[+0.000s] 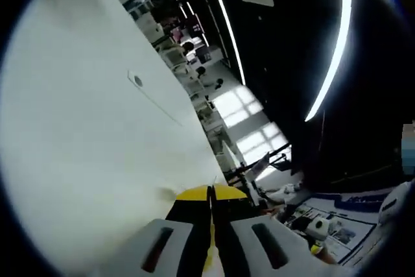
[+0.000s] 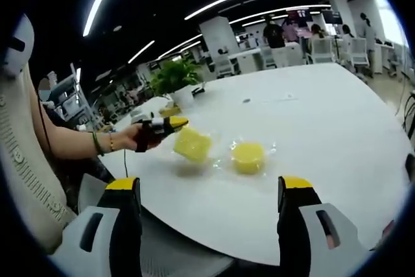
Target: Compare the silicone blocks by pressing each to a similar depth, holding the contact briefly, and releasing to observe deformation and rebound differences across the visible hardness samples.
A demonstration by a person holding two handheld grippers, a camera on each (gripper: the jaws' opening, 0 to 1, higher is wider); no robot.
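Yellow square block [image 2: 192, 144] pinched in left gripper [image 2: 174, 123] jaws, round block [image 2: 248, 157] beside

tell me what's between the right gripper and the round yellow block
Only bare white table, seen in the right gripper view. The right gripper is open, and the round block sits beyond it on clear wrap, beside the square block.

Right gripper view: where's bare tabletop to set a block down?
Free: the white table right of and beyond the round yellow block, and the near strip between the right gripper jaws. Crowded: left side, where the left gripper holds the square yellow block, plant behind.
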